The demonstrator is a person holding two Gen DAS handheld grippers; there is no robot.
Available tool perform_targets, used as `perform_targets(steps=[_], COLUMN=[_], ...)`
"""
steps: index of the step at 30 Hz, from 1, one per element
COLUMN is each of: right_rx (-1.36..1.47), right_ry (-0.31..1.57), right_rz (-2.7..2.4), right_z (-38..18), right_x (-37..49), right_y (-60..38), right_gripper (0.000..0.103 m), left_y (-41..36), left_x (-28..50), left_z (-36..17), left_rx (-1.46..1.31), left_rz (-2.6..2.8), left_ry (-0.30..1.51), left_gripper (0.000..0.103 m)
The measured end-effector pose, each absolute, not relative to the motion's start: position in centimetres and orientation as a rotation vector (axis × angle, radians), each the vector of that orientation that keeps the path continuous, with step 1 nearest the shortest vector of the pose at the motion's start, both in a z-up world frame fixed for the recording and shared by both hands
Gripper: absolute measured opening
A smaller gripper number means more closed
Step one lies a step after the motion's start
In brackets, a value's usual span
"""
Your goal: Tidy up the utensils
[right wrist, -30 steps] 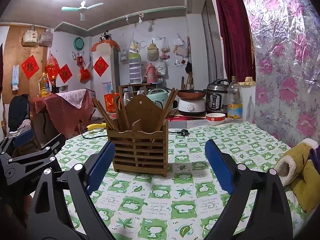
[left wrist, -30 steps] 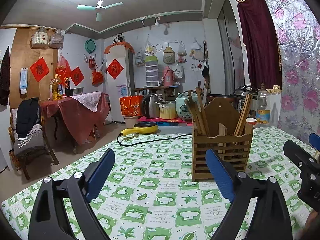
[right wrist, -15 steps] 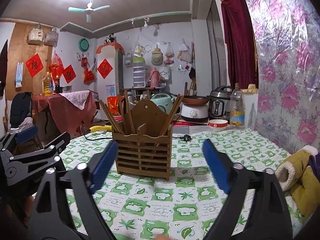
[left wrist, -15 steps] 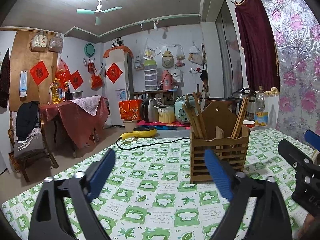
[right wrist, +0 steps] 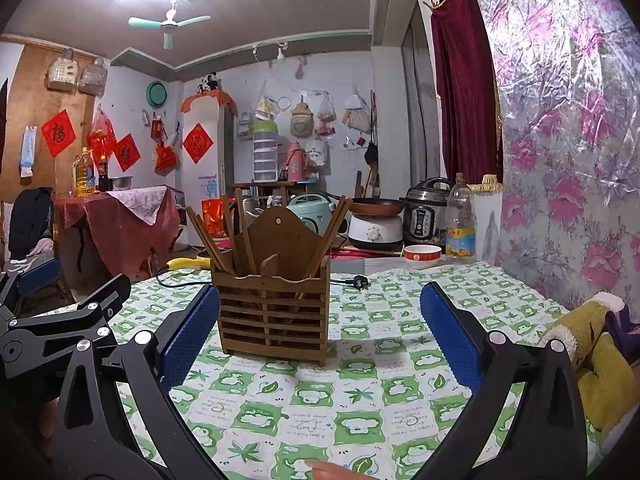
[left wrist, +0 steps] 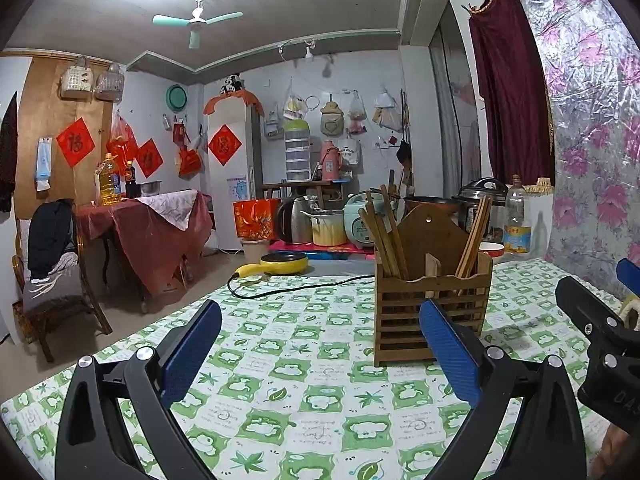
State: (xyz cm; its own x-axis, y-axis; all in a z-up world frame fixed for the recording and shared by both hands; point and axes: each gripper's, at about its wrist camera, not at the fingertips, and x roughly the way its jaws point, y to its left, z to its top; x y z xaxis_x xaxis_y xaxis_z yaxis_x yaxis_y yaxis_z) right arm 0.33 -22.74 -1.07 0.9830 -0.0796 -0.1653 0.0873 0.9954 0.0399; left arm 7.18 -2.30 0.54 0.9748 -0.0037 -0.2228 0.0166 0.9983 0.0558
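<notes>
Chopsticks (right wrist: 212,240) upright in holder (right wrist: 274,312); both grippers (left wrist: 320,344) (right wrist: 316,332) just spreading wide, nothing between. Approach straight, pinch one stick high.

Both views are taken low over the worktop (left wrist: 304,380), facing nearly level; the shared chopstick holder (left wrist: 430,304) is seen near, at one o'clock from the left and twelve (right wrist: 274,312) from the right.

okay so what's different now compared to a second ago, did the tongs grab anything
No grab. Both the left tongs and the right tongs have just been opening wider, with nothing between their pads. The wooden utensil holder with its chopsticks stands where it did on the green-checked tablecloth.
</notes>
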Motion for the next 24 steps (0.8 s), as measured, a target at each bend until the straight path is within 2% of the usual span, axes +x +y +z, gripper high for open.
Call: perform_targets(steps=[24], right_rx=[0.053], right_ry=[0.167], right_rz=[-0.091], right_z=[-1.17], right_x=[0.32], right_y=[-22.88], right_gripper=[0.097], left_y=[-2.06], left_x=[7.41], left_z=[0.42], left_rx=[0.048], left_rz=[-0.002], left_ry=[0.251], left_gripper=[0.097])
